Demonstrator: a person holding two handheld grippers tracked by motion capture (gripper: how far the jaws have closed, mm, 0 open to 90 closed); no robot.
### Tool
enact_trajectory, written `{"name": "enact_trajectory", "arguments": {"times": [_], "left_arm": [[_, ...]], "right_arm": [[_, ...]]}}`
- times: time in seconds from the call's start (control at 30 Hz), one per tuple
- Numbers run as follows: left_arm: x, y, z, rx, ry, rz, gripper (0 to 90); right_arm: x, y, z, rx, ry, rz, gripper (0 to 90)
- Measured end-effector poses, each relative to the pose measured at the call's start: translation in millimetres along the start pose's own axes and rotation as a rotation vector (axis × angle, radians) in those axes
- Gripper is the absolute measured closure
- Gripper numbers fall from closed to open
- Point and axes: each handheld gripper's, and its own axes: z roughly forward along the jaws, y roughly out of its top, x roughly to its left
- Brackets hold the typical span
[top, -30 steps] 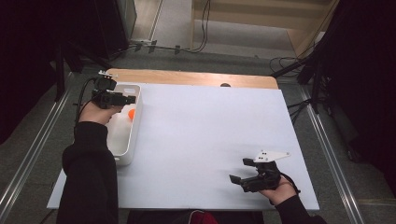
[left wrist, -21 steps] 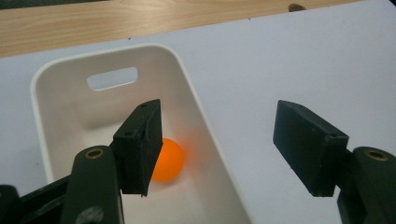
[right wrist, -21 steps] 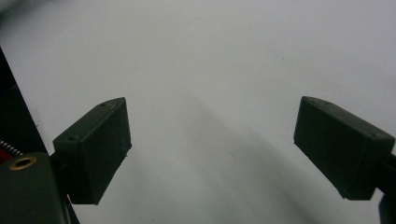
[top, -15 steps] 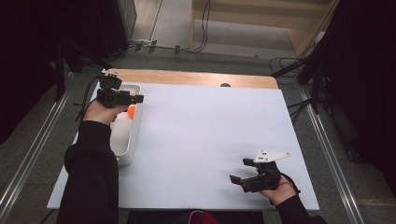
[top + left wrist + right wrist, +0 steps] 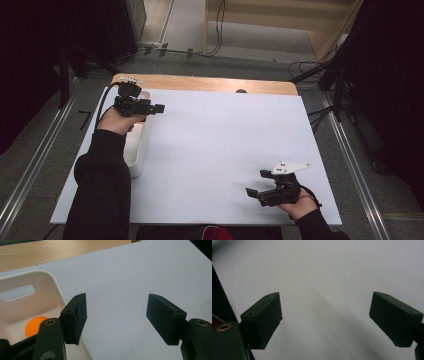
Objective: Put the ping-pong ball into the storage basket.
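Right gripper (image 5: 260, 192) near the front edge, over bare white table (image 5: 225, 150), jaws apart, nothing between them; left gripper (image 5: 159, 107) farther back beside the white bin (image 5: 137, 160), jaws just opening, empty; orange ball (image 5: 35, 326) lies inside the bin.

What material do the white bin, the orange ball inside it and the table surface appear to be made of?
White bin: probably moulded plastic, smooth and slightly glossy, with rounded rim and a cut-out handle slot.
Orange ball: likely light plastic, like a table-tennis ball; matte, even colour, no seam visible.
Table surface: a white, matte sheet or board; beyond it a far edge strip shows wood grain, wood or laminate.
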Motion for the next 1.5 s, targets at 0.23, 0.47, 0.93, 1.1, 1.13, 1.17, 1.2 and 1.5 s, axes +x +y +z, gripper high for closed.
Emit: {"name": "enact_trajectory", "arguments": {"times": [0.23,0.47,0.93,1.1,1.13,1.17,1.2,1.5], "left_arm": [[-10.5,2.0,7.1,-0.007,-0.036,0.021,32.0],[-15.8,2.7,11.2,-0.003,-0.041,0.041,29.7],[-35.1,3.2,28.3,0.009,-0.084,0.083,27.9],[-43.2,2.6,34.1,0.015,-0.088,0.1,27.9],[-44.9,2.6,35.4,0.016,-0.092,0.103,27.9],[-46.5,2.5,36.4,0.016,-0.089,0.112,27.9],[-48.0,2.6,37.0,0.023,-0.092,0.116,27.9],[-58.6,2.6,37.7,0.014,-0.091,0.133,27.9]], "right_arm": [[-0.4,-0.2,-0.4,-0.001,0.001,-0.004,9.7],[-0.2,-0.2,-0.2,0.0,0.003,-0.004,9.8],[-0.1,-0.4,0.0,0.001,0.001,-0.009,9.8],[-0.1,-0.5,0.0,0.002,0.002,-0.009,9.8],[0.0,-0.5,0.0,0.002,0.002,-0.009,9.7],[0.1,-0.5,0.0,0.003,0.004,-0.009,9.8],[0.1,-0.5,0.0,0.003,0.004,-0.009,9.8],[-0.3,-0.5,-0.5,0.0,0.001,-0.005,9.8]]}}
